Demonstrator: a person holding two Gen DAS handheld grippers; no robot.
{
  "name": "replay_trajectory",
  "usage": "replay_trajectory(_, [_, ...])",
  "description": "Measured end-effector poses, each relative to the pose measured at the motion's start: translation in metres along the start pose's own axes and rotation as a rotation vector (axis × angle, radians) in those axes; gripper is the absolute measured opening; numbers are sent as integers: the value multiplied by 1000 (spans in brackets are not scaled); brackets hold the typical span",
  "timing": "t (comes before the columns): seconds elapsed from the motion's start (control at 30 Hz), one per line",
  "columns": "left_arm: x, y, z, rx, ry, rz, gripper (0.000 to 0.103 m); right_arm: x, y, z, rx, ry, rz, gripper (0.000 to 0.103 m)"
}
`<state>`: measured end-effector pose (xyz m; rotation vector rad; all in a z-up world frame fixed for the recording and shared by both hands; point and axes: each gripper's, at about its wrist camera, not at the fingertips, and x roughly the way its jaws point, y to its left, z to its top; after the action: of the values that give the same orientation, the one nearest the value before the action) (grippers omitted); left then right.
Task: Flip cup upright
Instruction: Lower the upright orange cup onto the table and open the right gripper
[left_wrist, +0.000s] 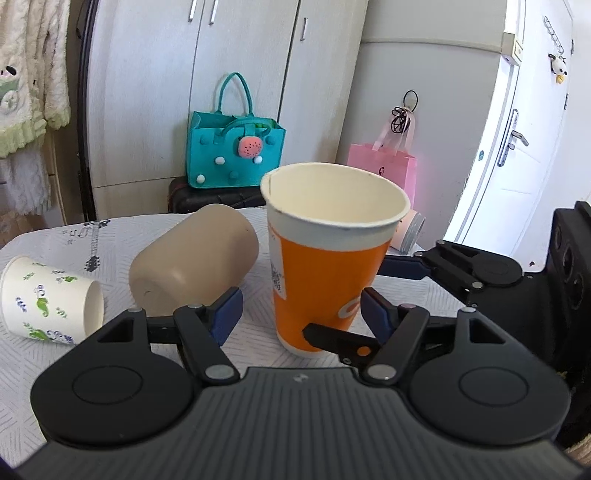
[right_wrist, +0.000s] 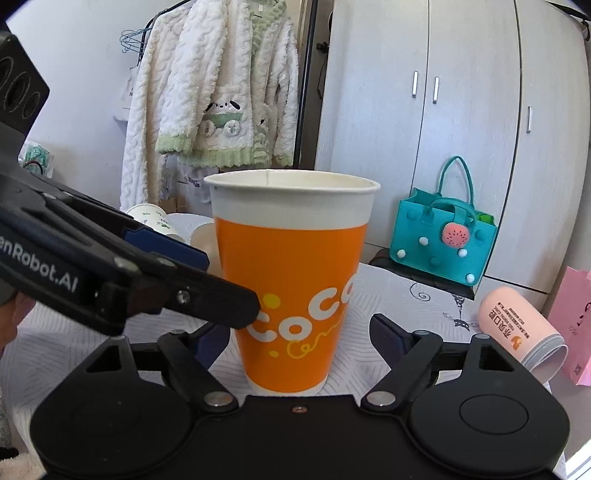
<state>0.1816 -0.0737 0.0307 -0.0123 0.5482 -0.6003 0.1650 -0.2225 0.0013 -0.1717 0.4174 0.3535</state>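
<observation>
Orange cup (right_wrist: 291, 280) upright on patterned tablecloth (left_wrist: 55, 236) — both grippers (left_wrist: 301, 314) (right_wrist: 299, 332) spread, released; wardrobe (right_wrist: 461, 110) behind.

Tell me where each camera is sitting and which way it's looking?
Left wrist: rides on the left gripper, facing the upright orange cup, the wardrobe and the white door; the right gripper reaches in.
Right wrist: rides on the right gripper, facing the orange cup and the hanging robe; the left gripper crosses in.
Shared: orange cup, teal bag.
</observation>
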Motion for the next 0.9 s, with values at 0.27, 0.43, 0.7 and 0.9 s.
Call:
replay_trajectory(0.27, [-31, -5, -9, -9, 1, 21, 76, -31, 3, -6, 28, -24, -27, 86])
replay_trajectory(0.43, [-59, -12, -15, -14, -10, 31, 78, -57, 9, -8, 45, -32, -73, 86])
replay_trajectory(0.7, [-104, -24, -17, -13, -42, 73, 79, -96, 23, -2, 23, -84, -96, 86])
replay_trajectory(0.9, [-136, -27, -16, -44, -56, 85, 79, -125, 39, 2, -17, -119, -184, 86])
